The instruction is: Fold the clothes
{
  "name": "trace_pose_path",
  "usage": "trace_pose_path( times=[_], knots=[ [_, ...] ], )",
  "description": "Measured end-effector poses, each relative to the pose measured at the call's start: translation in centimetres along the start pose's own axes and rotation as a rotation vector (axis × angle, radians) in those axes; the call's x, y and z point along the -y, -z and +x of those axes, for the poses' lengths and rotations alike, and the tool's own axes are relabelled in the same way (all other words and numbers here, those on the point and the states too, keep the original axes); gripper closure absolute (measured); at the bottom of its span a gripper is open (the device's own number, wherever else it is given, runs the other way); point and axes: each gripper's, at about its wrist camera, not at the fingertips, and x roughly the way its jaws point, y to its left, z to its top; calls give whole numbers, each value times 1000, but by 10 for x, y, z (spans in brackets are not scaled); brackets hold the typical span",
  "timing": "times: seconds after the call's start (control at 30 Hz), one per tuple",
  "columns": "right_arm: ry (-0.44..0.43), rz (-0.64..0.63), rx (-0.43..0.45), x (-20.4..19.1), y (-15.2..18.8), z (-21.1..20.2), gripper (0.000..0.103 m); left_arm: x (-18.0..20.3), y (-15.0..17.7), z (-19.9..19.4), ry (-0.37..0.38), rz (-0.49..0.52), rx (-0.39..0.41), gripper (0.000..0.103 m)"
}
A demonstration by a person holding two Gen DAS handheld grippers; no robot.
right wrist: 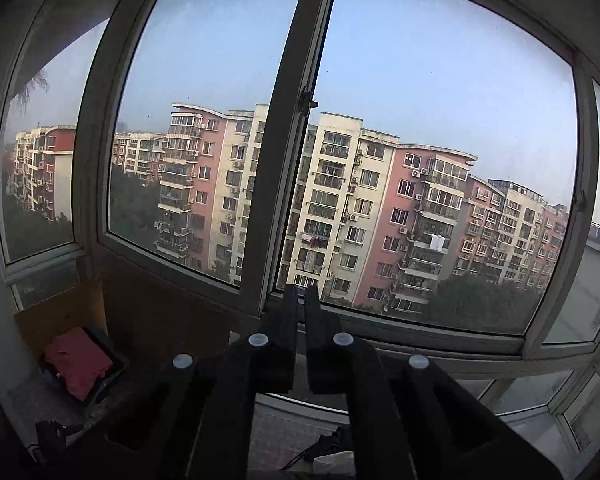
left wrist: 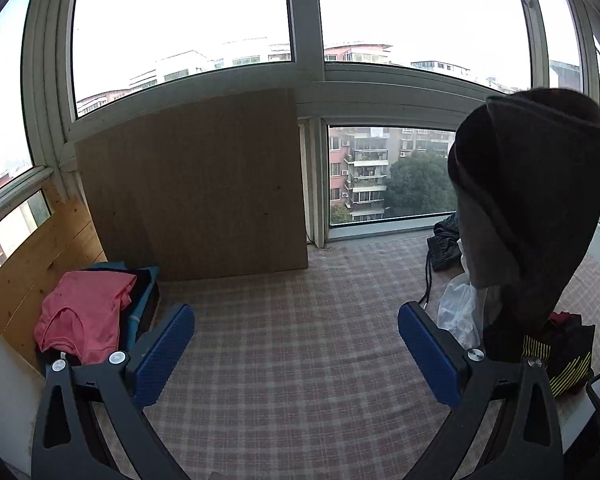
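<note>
My left gripper [left wrist: 296, 332] is open and empty, low over the plaid-covered table [left wrist: 292, 360]. A dark grey and black garment [left wrist: 532, 200] hangs in the air at the right of the left wrist view, lifted above the table. My right gripper [right wrist: 301, 312] is raised toward the window with its jaws nearly together; the fingers [right wrist: 290, 320] are dark and I cannot see cloth between them. A stack of folded clothes topped by a pink shirt [left wrist: 86, 316] sits at the table's left end; it also shows in the right wrist view [right wrist: 78, 360].
A wooden board [left wrist: 196, 188] leans against the window behind the table. A pile of unfolded clothes lies at the right: a black drawstring piece [left wrist: 442, 248], a white piece [left wrist: 458, 316] and a black piece with yellow stripes [left wrist: 560, 360]. Windows [right wrist: 420, 120] surround the table.
</note>
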Motion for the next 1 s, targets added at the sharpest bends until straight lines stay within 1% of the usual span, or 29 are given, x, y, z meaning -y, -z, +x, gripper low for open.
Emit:
trace_pose_path(
  times=[0.03, 0.07, 0.1, 0.13, 0.17, 0.2, 0.23, 0.33, 0.4, 0.5, 0.53, 0.63, 0.7, 0.77, 0.8, 0.83, 0.87, 0.9, 0.93, 1.0],
  knots=[
    [1, 16, -67, -5, 26, 13, 83, -13, 7, -4, -11, 7, -3, 1],
    [8, 44, -126, -3, 58, 24, 64, -25, 13, -8, -22, 14, -6, 1],
    [33, 74, -193, 4, 97, 36, 48, -34, 18, -7, -34, 28, -16, 1],
    [59, 104, -259, 11, 136, 47, 45, -42, 23, -6, -45, 42, -28, 1],
    [85, 135, -327, 19, 176, 59, 45, -51, 28, -5, -56, 56, -39, 1],
    [123, 177, -404, 34, 220, 73, 45, -55, 32, -2, -71, 74, -47, 1],
    [154, 220, -471, 50, 257, 82, 45, -57, 35, 5, -84, 96, -63, 1],
    [226, 443, -635, 121, 369, 108, 45, -50, 44, 19, -82, 137, -124, 1],
    [272, 587, -737, 167, 440, 124, 45, -41, 49, 22, -69, 146, -133, 1],
    [274, 660, -750, 205, 488, 138, 45, -20, 51, 23, -71, 150, -148, 1],
    [270, 676, -749, 210, 503, 148, 45, -13, 52, 24, -72, 151, -153, 1],
    [221, 755, -774, 236, 532, 198, 45, 7, 48, 29, -78, 123, -174, 1],
    [161, 813, -804, 247, 553, 236, 45, 21, 46, 33, -98, 121, -188, 1],
    [150, 812, -843, 249, 567, 266, 45, 35, 45, 36, -125, 127, -204, 1],
    [131, 816, -838, 249, 572, 274, 45, 40, 45, 37, -134, 129, -213, 1],
    [112, 819, -834, 249, 577, 283, 49, 46, 44, 39, -144, 132, -223, 1],
    [91, 819, -829, 248, 581, 290, 82, 50, 44, 41, -151, 135, -234, 1],
    [66, 795, -819, 244, 577, 290, 97, 52, 44, 41, -155, 137, -239, 1],
    [55, 761, -796, 239, 568, 283, 97, 54, 45, 41, -159, 139, -244, 1],
    [5, 730, -689, 233, 538, 255, 97, 58, 46, 42, -167, 143, -253, 1]
  ],
)
